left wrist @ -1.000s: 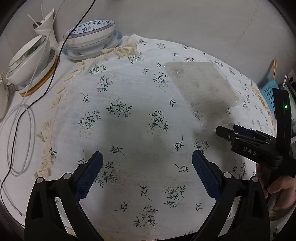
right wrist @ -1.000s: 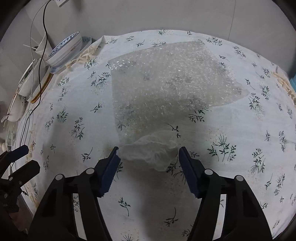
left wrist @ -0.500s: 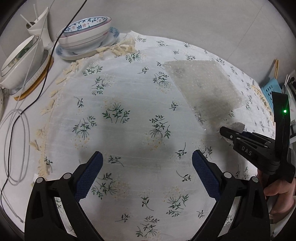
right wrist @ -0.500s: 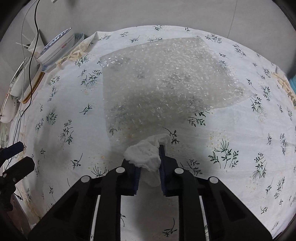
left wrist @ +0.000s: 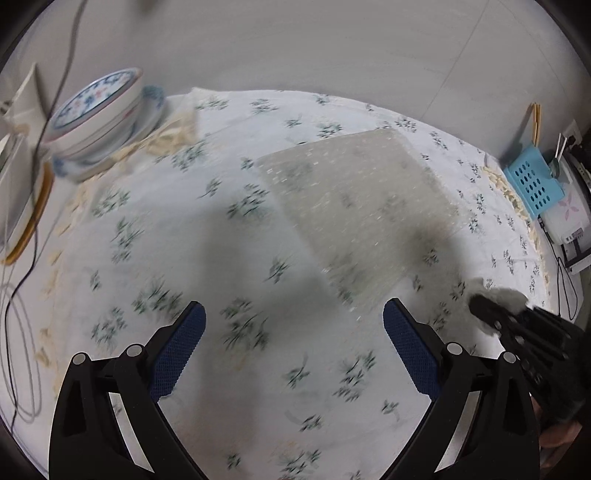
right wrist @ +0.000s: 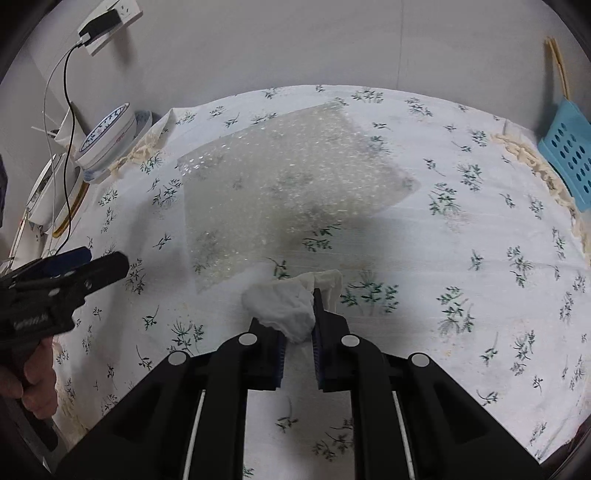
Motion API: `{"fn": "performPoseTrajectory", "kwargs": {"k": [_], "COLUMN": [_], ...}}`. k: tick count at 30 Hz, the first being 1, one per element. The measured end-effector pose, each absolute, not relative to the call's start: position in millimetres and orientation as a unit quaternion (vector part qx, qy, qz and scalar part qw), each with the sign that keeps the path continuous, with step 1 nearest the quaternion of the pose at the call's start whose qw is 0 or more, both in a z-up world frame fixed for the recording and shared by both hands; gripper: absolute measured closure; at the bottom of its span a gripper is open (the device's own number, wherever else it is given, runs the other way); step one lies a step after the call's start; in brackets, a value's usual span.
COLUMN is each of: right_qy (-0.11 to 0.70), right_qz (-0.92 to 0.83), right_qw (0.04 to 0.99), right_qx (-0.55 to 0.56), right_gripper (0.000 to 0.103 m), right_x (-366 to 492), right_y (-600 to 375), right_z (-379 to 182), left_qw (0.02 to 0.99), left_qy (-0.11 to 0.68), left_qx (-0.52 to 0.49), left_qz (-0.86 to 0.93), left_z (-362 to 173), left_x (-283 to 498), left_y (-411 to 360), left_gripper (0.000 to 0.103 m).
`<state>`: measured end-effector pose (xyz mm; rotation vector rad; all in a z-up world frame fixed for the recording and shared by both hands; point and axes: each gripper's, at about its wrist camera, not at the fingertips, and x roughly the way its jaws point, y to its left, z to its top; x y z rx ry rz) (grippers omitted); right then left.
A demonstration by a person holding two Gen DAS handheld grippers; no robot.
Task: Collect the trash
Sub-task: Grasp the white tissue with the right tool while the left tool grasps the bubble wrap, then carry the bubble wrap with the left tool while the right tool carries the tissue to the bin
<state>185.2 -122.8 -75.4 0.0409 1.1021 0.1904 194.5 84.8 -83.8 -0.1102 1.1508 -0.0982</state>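
A crumpled white tissue [right wrist: 286, 304] is pinched in my right gripper [right wrist: 297, 314], which is shut on it and holds it a little above the floral tablecloth [right wrist: 461, 295]. The tissue also shows in the left wrist view [left wrist: 506, 295] at the far right, at the tip of my right gripper. A clear sheet of bubble wrap [right wrist: 280, 192] lies flat on the cloth just beyond the tissue; in the left wrist view [left wrist: 362, 214] it lies ahead and to the right. My left gripper [left wrist: 293, 326] is open and empty over the cloth, left of the bubble wrap.
Stacked blue-patterned bowls [left wrist: 99, 110] and more dishes stand at the far left edge, with cables [left wrist: 22, 295] beside them. A blue perforated basket [right wrist: 569, 155] stands at the far right edge. A wall runs behind the table, with a socket and charger [right wrist: 105, 24].
My right gripper closed on the tissue and lifted it off the cloth. My left gripper has swung to the right, toward the bubble wrap.
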Motion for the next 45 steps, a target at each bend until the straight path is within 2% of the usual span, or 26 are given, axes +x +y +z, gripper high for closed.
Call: {"fn": "performPoseTrajectory", "kwargs": {"k": [13, 23, 26, 28, 35, 37, 40, 45], "right_qy": [0.518, 0.514, 0.514, 0.514, 0.514, 0.515, 0.517, 0.517], "right_qz": [0.036, 0.039, 0.043, 0.045, 0.047, 0.046, 0.044, 0.043], "right_qw": [0.854, 0.856, 0.856, 0.856, 0.855, 0.855, 0.854, 0.853], "right_qx": [0.03, 0.043, 0.043, 0.044, 0.047, 0.047, 0.051, 0.054], "right_gripper": [0.092, 0.092, 0.092, 0.092, 0.092, 0.092, 0.092, 0.092], "right_x": [155.7, 150.8, 150.6, 150.3, 149.6, 149.4, 148.5, 147.1], "right_y": [-205.6, -220.2, -220.1, -220.7, -223.1, -224.5, -226.7, -227.6], "right_z": [-53.3, -51.6, -52.0, -52.4, -54.2, -55.7, -57.4, -58.9], "left_qw": [0.809, 0.797, 0.796, 0.798, 0.801, 0.802, 0.806, 0.816], "left_qy": [0.583, 0.603, 0.604, 0.601, 0.597, 0.594, 0.589, 0.576], "left_qx": [-0.028, 0.029, 0.036, 0.041, 0.047, 0.053, 0.052, 0.034], "left_qz": [-0.063, -0.013, -0.017, -0.022, -0.024, -0.022, -0.025, -0.032], "left_z": [-134.7, -150.5, -149.1, -146.4, -142.6, -141.3, -137.7, -128.4], "left_x": [281.5, 292.2, 293.3, 292.6, 291.1, 289.5, 287.9, 277.5], "left_y": [20.0, -2.3, -5.0, -6.3, -5.3, -2.8, 0.3, 17.4], "left_gripper": [0.009, 0.012, 0.021, 0.036, 0.068, 0.082, 0.091, 0.093]}}
